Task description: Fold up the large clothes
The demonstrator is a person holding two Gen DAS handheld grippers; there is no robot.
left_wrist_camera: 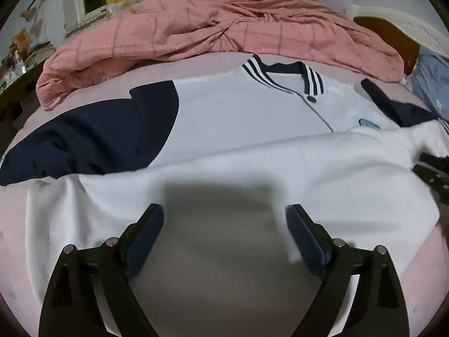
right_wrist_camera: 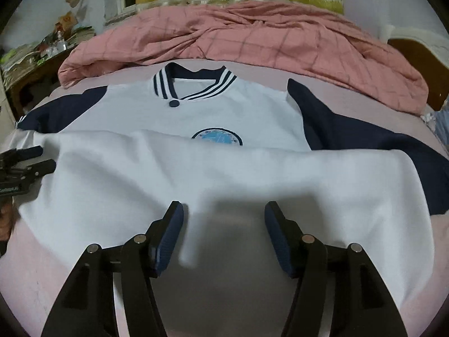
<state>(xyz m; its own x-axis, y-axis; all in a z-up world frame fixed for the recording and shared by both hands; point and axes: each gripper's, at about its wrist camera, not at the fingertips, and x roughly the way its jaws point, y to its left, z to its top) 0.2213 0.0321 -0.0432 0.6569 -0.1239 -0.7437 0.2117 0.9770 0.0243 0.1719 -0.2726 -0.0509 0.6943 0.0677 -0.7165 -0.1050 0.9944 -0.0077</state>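
A white jacket [left_wrist_camera: 238, 118] with navy sleeves [left_wrist_camera: 92, 129] and a striped collar [left_wrist_camera: 283, 75] lies flat on the pink bed sheet. Its lower half is folded up over the chest, partly covering the round blue badge [right_wrist_camera: 217, 137]. My left gripper [left_wrist_camera: 224, 219] is open and empty just above the folded white hem near the left side. My right gripper [right_wrist_camera: 223, 216] is open and empty above the same fold [right_wrist_camera: 224, 174] near the right side. Each gripper shows at the edge of the other's view, the right one [left_wrist_camera: 432, 168] and the left one [right_wrist_camera: 25, 165].
A crumpled pink checked quilt [left_wrist_camera: 224, 31] is heaped along the far side of the bed. A cluttered side table [right_wrist_camera: 42, 53] stands at the far left. A wooden headboard [left_wrist_camera: 393, 33] and blue cloth [left_wrist_camera: 432, 84] lie at the right. Pink sheet [left_wrist_camera: 14, 224] borders the jacket.
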